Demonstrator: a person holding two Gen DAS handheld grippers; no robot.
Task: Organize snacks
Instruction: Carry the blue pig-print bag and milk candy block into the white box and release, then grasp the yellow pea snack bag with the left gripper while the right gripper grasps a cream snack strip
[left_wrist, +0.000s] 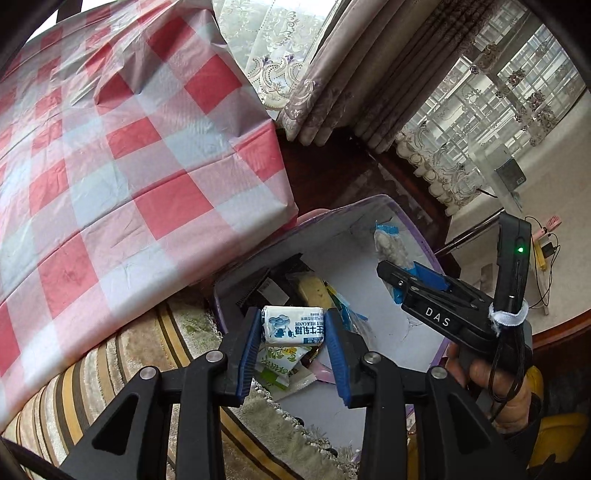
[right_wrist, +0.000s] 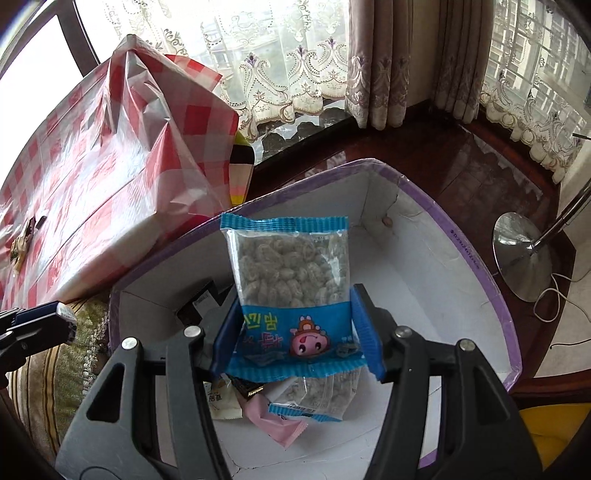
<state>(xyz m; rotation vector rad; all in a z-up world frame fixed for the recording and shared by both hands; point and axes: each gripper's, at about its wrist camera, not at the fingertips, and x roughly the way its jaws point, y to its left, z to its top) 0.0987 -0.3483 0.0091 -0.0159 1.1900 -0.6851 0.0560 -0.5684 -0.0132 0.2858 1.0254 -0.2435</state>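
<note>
While both of my hands hang over the purple-rimmed box (right_wrist: 480, 258), my left gripper (left_wrist: 291, 332) pinches a small white milk candy (left_wrist: 293, 325) by its ends, and my right gripper (right_wrist: 295, 328) clamps the lower part of a blue packet of puffed snacks (right_wrist: 291, 273), which stands upright above its fingers. Below both lie more snacks, among them a pink wrapper (right_wrist: 277, 424) under the right gripper. To do this well, I judge each should sink inside the walls before letting go, candy toward the pile, packet onto bare floor ahead.
</note>
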